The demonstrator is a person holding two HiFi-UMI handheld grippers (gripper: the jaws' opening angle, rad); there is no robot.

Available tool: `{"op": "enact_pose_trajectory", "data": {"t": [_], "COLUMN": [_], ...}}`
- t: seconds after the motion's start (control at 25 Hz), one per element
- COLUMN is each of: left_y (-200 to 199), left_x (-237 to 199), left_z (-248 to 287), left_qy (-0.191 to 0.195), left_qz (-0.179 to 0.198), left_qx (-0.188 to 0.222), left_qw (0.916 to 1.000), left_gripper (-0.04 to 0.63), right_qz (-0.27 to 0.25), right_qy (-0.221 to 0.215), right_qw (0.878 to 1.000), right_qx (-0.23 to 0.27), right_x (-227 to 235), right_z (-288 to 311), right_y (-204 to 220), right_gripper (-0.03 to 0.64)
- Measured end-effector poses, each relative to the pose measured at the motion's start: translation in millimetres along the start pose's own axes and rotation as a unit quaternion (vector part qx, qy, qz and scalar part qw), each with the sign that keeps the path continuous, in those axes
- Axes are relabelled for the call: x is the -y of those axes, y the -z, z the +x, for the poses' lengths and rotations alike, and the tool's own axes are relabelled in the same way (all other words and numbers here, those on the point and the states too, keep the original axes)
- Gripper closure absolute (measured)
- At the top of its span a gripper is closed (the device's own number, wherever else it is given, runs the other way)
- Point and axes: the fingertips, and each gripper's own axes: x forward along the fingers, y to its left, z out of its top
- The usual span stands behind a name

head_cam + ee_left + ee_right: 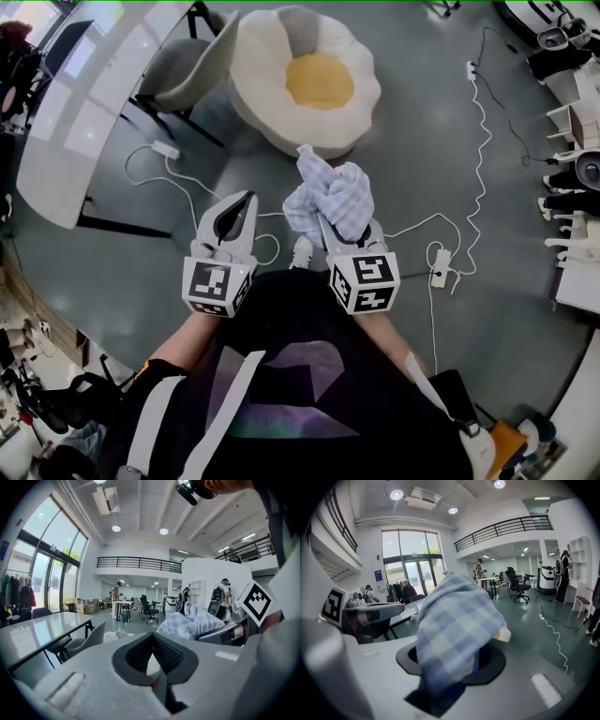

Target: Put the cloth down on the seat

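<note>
A blue-and-white checked cloth (330,199) is bunched up in my right gripper (330,228), which is shut on it; the cloth hangs over the jaws and hides the fingertips. In the right gripper view the cloth (452,625) fills the middle and covers the jaw opening. The seat (305,80), a round white flower-shaped cushion with a yellow centre, stands on the floor just beyond the cloth. My left gripper (247,200) hovers to the left of the cloth, its jaws together with nothing in them. The left gripper view shows the cloth (192,623) to the right.
A grey chair (183,67) and a long white table (80,103) stand to the left of the seat. White cables and power strips (439,265) lie on the grey floor around me. White shelving (574,122) lines the right edge.
</note>
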Motion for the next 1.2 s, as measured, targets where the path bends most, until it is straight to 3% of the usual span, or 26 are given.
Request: {"op": "enact_pose_trajectory", "data": {"t": [0.6,1.2], "left_y": [-22.6,-18.9], "left_x": [15.1,7.7], "left_z": [64.6,100.7], "left_qy": [-0.003,0.012], "left_qz": [0.002,-0.006], "left_qx": [0.004,0.0], "left_qw": [1.0,0.9999], "left_gripper": [0.597,0.597], "right_qz": [-0.008,-0.003], "right_qy": [-0.009,-0.001], "right_qw": [1.0,1.0], "right_qx": [-0.001,-0.006], "right_x": [57.1,73.5], "right_z": [21.3,43.2], "right_y": [-27.0,-32.9], "right_gripper": [0.439,0.439]}}
